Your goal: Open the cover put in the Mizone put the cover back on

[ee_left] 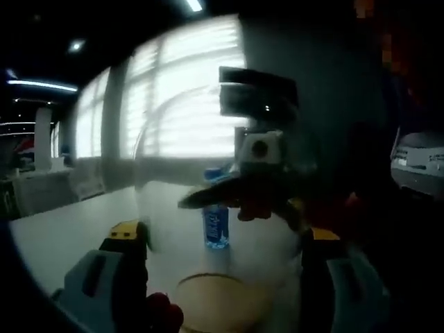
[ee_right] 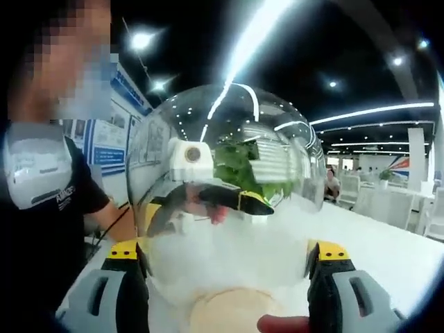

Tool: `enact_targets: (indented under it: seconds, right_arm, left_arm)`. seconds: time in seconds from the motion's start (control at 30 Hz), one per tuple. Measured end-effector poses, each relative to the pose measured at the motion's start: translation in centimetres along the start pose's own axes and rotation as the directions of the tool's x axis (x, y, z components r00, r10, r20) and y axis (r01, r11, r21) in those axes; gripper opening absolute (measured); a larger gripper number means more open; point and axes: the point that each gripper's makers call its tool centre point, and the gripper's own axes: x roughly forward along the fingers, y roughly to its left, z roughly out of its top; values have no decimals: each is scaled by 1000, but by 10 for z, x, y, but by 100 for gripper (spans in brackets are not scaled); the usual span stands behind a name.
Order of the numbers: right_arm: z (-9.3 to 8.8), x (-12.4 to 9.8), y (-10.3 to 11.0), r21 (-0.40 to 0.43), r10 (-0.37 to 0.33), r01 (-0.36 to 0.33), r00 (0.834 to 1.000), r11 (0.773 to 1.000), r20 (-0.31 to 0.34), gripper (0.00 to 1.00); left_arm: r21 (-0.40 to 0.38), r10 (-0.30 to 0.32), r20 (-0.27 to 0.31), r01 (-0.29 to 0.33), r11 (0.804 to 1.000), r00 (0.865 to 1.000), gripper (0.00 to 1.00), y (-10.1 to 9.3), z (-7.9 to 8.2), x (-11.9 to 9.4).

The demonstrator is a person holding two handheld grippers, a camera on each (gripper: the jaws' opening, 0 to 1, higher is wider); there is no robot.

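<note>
The cover (ee_right: 232, 201), a clear dome, is seen between the jaws of the right hand-held gripper (ee_right: 225, 267), above a round wooden base (ee_right: 232, 311) that lies low in the right gripper view. In the left gripper view the same cover (ee_left: 173, 173) is seen between the jaws of the left hand-held gripper (ee_left: 222, 257), with the base (ee_left: 218, 298) beneath it. Whether the cover's rim is seated on the base or lifted just off it cannot be told.

The Mizone (ee_left: 216, 220), a blue bottle, is seen upright on the surface (ee_left: 69, 236) through the cover's wall. It is judged to stand beyond the dome, not on the base, though the glass makes this uncertain.

Each hand-held gripper's jaws are spread wide, one at either flank of the cover. The dome's sides appear to reach the jaws, but whether they are clamped on it or merely set around it cannot be told. The two hand-held grippers are placed on opposite sides, each seen through the glass from the other.

The task is judged to be at its first step: the cover is approached from both sides, and nothing is shown as placed on the base. Lifting the cover off, setting the Mizone on the base and putting the cover back on are all left to do.

A person in a dark shirt (ee_right: 48, 208) is seen beside the surface (ee_right: 374, 243).
</note>
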Motion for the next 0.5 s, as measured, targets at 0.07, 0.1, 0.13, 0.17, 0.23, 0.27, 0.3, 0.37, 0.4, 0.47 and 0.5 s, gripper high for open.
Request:
enact_targets:
  seconds: [0.07,0.1,0.13,0.17,0.23,0.27,0.3,0.37,0.4,0.47,0.5]
  right_arm:
    - [0,0,1,-5,0,0,1000,1000,-2,90]
    - [0,0,1,-9,1,-1,1000,1000,-7,90]
    - [-1,0,2,-12,1,-1,1000,1000,-11,90]
    - [-1,0,3,-17,0,0,1000,1000,-15,90]
    - [-2,0,5,-19,-5,4,1000,1000,-27,90]
    - [-2,-1,5,-18,-4,3,999,1000,-32,90]
    - [-3,-1,5,-15,-3,2,999,1000,-33,90]
    - [-4,0,7,-9,4,-4,999,1000,-44,90]
    - [-6,1,8,-10,6,-7,999,1000,-53,90]
    - [-9,2,11,-26,7,-9,997,1000,-82,90]
    - [-11,2,12,-38,4,-8,995,999,-99,90]
  left_arm:
    - [3,8,-17,-8,1000,1000,79,-1,0,0]
    - [5,10,-28,-10,1000,1000,79,-1,-1,0]
    - [9,12,-39,-12,1000,999,79,-2,-2,0]
    - [18,13,-49,-12,1000,999,79,-3,-2,0]
    - [21,12,-43,-11,1000,999,80,-4,0,-1]
    - [22,11,-44,-10,1000,999,80,-5,0,0]
    - [18,12,-49,-11,1000,999,80,-6,0,-1]
    - [5,18,-86,-18,1000,996,80,-7,-4,-2]
    - [2,22,-108,-22,1000,994,80,-8,-8,-2]
    - [10,26,-139,-25,1000,990,80,-10,-12,-2]
    - [18,28,-154,-26,999,988,80,-10,-15,-2]
